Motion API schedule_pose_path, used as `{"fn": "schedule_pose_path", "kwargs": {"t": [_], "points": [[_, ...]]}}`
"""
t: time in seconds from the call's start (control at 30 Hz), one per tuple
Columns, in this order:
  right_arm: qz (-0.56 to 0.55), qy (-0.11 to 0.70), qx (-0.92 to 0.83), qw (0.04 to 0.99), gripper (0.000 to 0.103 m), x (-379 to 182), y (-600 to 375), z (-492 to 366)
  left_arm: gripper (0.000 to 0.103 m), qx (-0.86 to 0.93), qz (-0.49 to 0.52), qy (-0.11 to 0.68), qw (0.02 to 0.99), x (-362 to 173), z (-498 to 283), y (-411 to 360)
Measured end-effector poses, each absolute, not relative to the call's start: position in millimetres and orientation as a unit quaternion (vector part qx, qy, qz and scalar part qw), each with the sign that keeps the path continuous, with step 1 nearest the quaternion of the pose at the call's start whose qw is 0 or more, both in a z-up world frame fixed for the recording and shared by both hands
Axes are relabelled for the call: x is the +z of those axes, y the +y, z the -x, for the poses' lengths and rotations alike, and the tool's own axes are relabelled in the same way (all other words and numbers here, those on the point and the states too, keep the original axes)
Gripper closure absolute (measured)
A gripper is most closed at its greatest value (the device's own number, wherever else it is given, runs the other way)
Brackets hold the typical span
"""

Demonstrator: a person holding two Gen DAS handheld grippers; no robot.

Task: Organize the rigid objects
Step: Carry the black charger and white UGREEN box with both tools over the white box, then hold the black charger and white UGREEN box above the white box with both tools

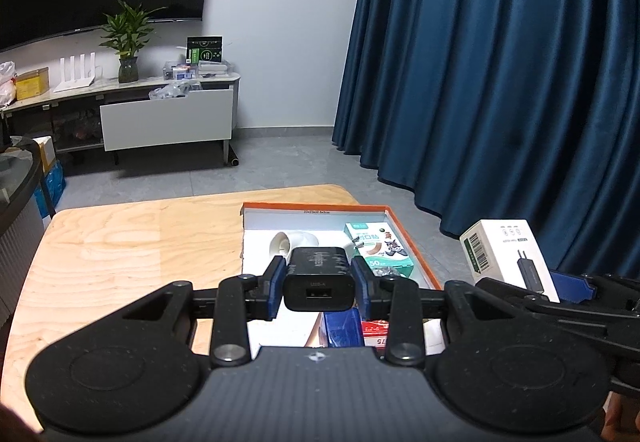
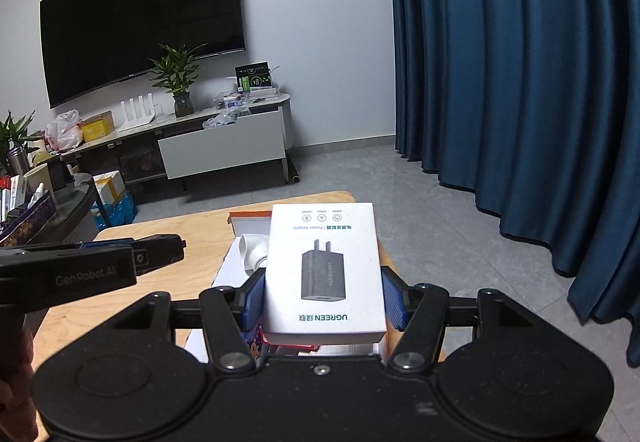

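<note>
Above an orange-rimmed tray [image 1: 404, 230] at the counter's [image 1: 120, 242] far right corner, the left gripper [image 1: 320, 282] clamps a black charger [image 1: 319, 280]; the right gripper [image 2: 322, 298] clamps its white box [image 2: 323, 270]. Tilting could let either slip and fall onto the tray's contents.

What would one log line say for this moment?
left gripper: shut on black charger | right gripper: shut on white box | both above orange tray

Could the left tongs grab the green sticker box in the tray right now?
Probably not yet: the left tongs are already shut on the black charger, so nothing else fits. The green sticker box lies uncovered just beyond.
</note>
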State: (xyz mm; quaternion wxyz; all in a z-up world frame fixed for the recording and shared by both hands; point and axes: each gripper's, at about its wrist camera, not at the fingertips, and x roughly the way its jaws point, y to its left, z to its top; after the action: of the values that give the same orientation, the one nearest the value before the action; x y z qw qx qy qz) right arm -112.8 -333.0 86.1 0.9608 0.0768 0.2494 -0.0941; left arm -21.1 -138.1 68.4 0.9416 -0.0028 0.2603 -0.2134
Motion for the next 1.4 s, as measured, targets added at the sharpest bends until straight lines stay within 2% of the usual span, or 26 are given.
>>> {"fn": "schedule_pose_path", "kwargs": {"t": [1.4], "points": [[-0.097,0.262,-0.083,0.956,0.033,72,-323,111,0.067,-0.199,0.026,0.278,0.939,60,13,-126]]}}
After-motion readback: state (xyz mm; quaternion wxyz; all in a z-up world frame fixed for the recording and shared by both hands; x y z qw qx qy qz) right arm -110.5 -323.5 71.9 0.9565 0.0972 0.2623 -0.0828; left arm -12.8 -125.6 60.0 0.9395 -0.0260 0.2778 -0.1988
